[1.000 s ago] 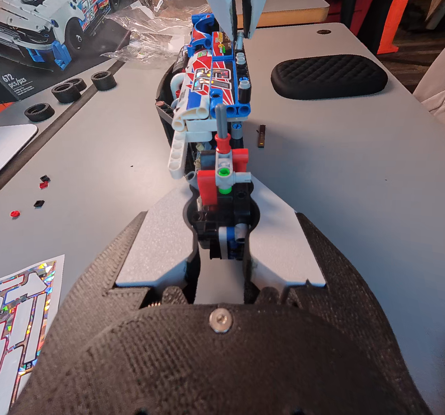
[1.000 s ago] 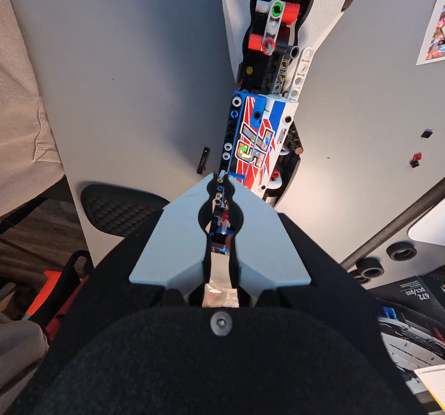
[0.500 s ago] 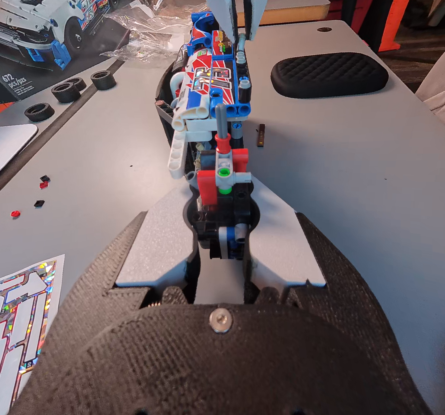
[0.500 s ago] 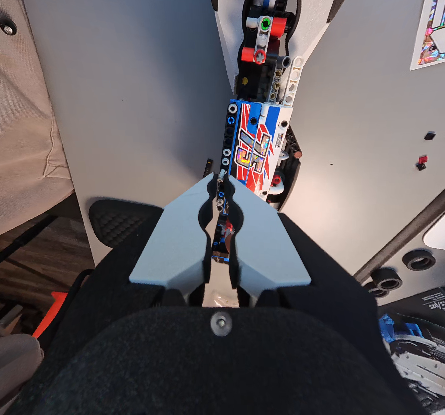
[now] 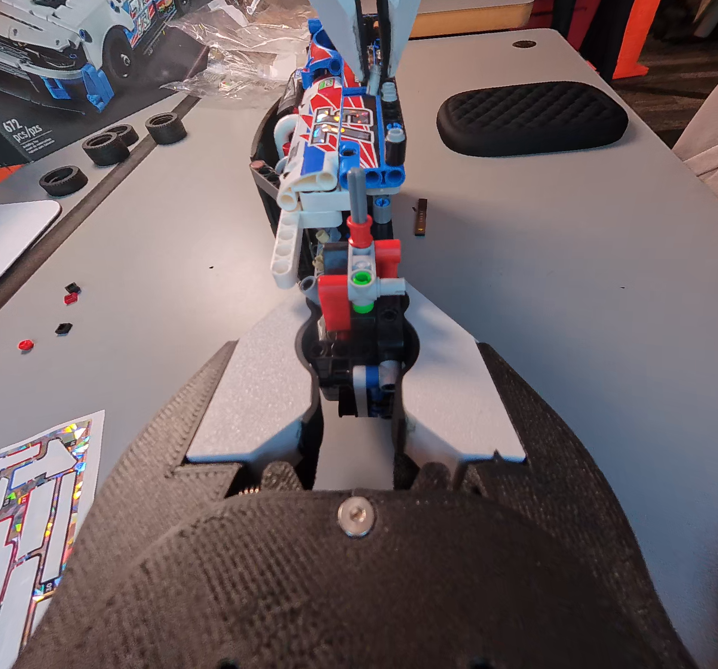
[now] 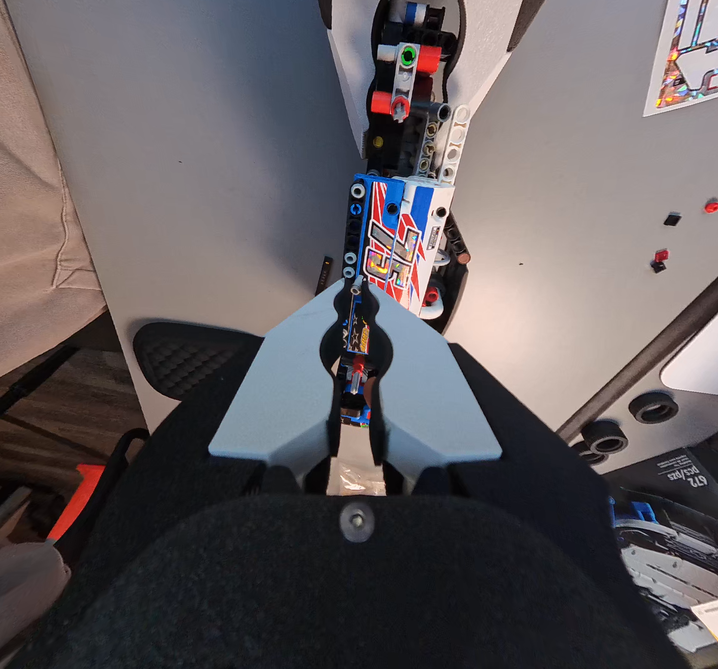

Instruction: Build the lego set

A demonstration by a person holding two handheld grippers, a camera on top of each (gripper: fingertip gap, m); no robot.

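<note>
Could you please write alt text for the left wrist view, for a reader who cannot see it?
The left gripper clamps the near end of a half-built lego car lying on its side on a grey table, while the right gripper pinches a small grey pin at the far end. Loose black tyres, a sticker sheet and the set's box lie to the left.

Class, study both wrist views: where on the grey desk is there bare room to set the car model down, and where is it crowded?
Bare desk lies between the car model, the black pad and the edge. Crowded: small pieces, tyres, sticker sheet.
</note>
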